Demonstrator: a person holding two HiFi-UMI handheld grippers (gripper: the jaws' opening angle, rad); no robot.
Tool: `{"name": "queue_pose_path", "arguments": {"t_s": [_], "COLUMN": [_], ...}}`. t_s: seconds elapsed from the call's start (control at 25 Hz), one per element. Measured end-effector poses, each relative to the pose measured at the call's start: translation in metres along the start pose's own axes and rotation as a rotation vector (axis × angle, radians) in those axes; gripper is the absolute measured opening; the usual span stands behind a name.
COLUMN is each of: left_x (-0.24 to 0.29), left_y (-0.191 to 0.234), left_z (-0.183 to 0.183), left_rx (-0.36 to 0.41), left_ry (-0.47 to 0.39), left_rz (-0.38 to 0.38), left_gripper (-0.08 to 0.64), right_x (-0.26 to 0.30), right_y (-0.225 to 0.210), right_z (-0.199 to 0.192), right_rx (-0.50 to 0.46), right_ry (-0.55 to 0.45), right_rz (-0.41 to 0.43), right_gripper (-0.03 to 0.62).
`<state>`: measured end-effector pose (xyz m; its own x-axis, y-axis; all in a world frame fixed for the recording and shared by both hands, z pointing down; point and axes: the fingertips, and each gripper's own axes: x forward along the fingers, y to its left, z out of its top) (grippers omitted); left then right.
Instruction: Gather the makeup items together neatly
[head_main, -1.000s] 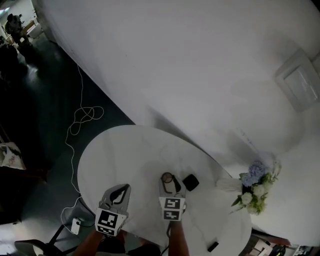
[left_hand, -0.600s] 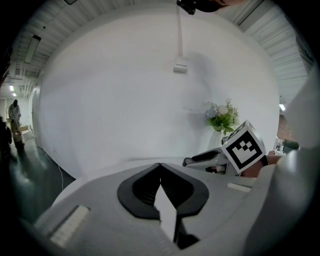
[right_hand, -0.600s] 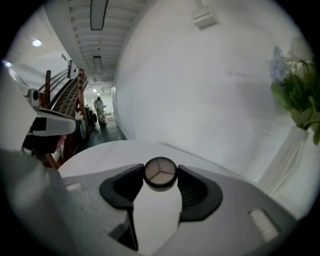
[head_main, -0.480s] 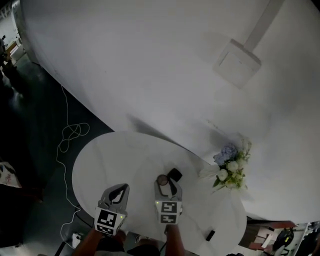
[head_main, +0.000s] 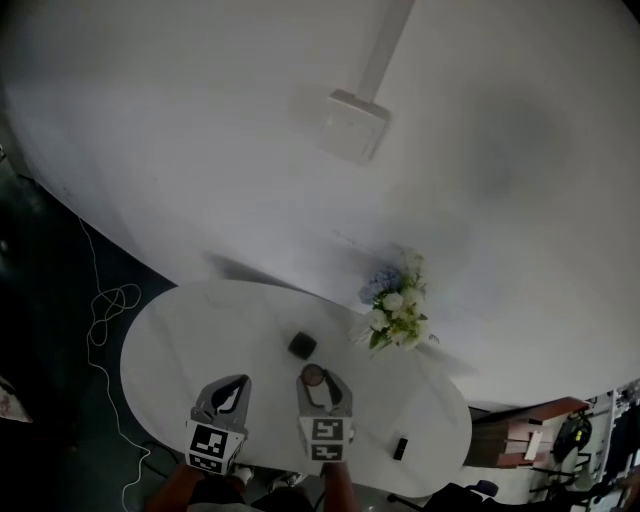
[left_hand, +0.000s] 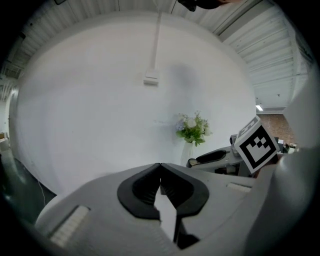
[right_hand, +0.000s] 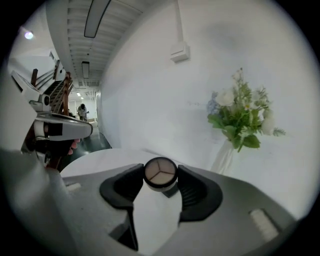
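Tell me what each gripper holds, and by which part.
Right gripper: a round compact, pinched by its opposite sides between the jaws. Left gripper: shut, holding nothing.

No word, brand, number or sign can be read anywhere here. The only printed marks are black-and-white square patterns on the marker cube (head_main: 209, 447) of the left gripper (head_main: 236, 385) and on the cube of the right gripper (head_main: 314, 378). They are coded blocks, not letters or digits. The round compact (right_hand: 160, 174) in the right gripper shows three plain wedges and no lettering. The dark square case (head_main: 302, 346) on the surface (head_main: 180, 330), just left of the flowers (head_main: 397, 312), is too small to show any print. So is the small dark item (head_main: 400, 448) below the flowers. The wall box (head_main: 345, 124) above the flowers carries no legible label.
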<state>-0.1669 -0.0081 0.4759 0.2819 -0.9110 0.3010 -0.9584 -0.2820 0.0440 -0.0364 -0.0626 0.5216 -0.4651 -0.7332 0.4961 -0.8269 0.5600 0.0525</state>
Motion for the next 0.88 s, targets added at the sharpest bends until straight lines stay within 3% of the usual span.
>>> {"name": "queue_pose_path", "arguments": {"t_s": [0.88], "left_x": [0.035], "left_y": [-0.174], "left_z": [0.017], "left_rx": [0.102], "left_ry": [0.001], "left_rz": [-0.338], "left_gripper": [0.011], "right_x": [-0.151], "right_y": [-0.112], "right_z": [-0.063], "right_rx": [0.119], "right_ry": [0.001], "right_rz": [-0.302], "right_gripper": [0.215]}}
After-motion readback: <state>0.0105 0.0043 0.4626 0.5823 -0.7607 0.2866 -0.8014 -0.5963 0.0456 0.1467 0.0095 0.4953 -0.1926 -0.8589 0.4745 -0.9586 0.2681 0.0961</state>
